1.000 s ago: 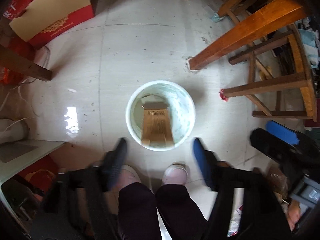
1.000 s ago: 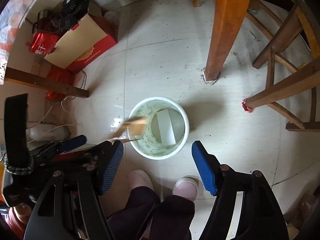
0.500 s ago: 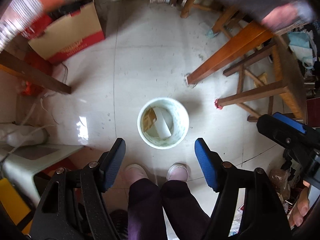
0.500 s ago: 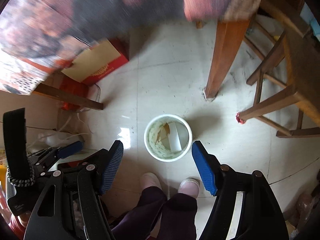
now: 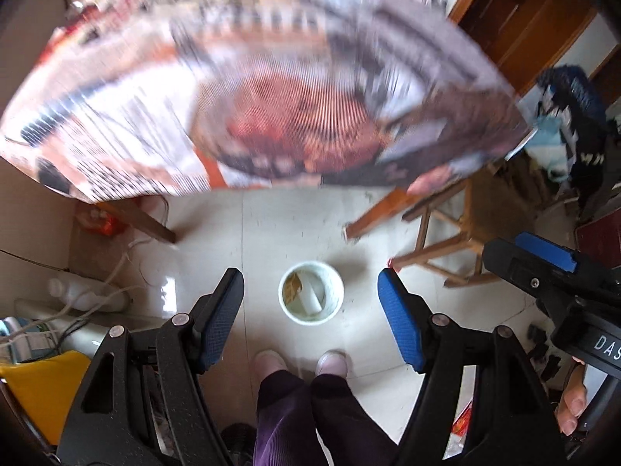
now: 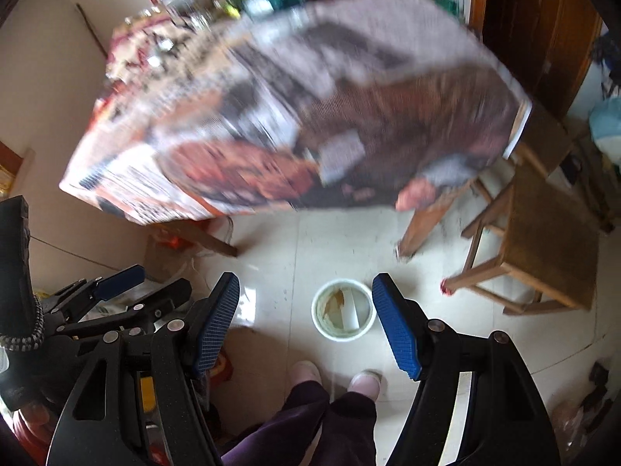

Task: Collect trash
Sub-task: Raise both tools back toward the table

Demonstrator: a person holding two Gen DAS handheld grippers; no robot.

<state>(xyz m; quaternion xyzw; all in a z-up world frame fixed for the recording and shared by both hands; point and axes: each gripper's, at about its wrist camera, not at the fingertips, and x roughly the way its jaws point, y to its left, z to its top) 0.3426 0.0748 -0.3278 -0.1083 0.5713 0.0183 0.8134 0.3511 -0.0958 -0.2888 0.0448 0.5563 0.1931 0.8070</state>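
Both grippers have been raised well above the white bin (image 5: 311, 299), which is left on the floor by the feet, the left gripper (image 5: 310, 310) and right gripper (image 6: 306, 314) being held open and empty.

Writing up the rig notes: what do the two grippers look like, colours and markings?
Both match: the left gripper and right gripper have black angular linkage arms with silver pivot bolts and blue cross-hatched finger pads. The right gripper's body, seen from the left wrist, bears white letters "DAS". A black strap sits beside the left gripper.
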